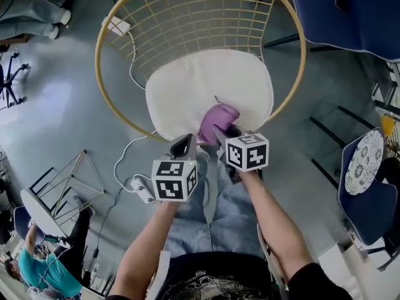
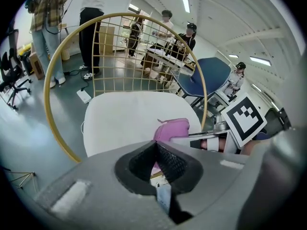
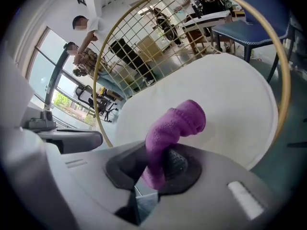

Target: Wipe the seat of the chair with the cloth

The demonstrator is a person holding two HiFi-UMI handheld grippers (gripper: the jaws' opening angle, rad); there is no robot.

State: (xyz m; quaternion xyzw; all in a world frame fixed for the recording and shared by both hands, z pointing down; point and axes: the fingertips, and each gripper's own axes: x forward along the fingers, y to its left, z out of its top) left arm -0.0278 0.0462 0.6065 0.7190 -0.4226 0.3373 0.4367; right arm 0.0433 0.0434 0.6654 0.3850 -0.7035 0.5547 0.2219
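Note:
The chair has a white round seat cushion [image 1: 206, 86] and a gold wire back [image 1: 200, 17]. A purple cloth [image 1: 217, 120] lies bunched at the seat's near edge, and my right gripper [image 1: 220, 133] is shut on it. In the right gripper view the cloth [image 3: 175, 126] rises from between the jaws and folds over above the seat [image 3: 225, 99]. My left gripper [image 1: 183, 145] is shut and holds nothing, just left of the cloth at the seat's front rim. In the left gripper view the cloth [image 2: 171, 128] shows past the closed jaws, with the seat [image 2: 120, 119] beyond.
Blue chairs [image 1: 369, 192] stand to the right and at the far right [image 1: 344, 11]. A white cable and power strip [image 1: 142, 189] lie on the grey floor to the left. Several people [image 2: 91, 28] stand behind the chair.

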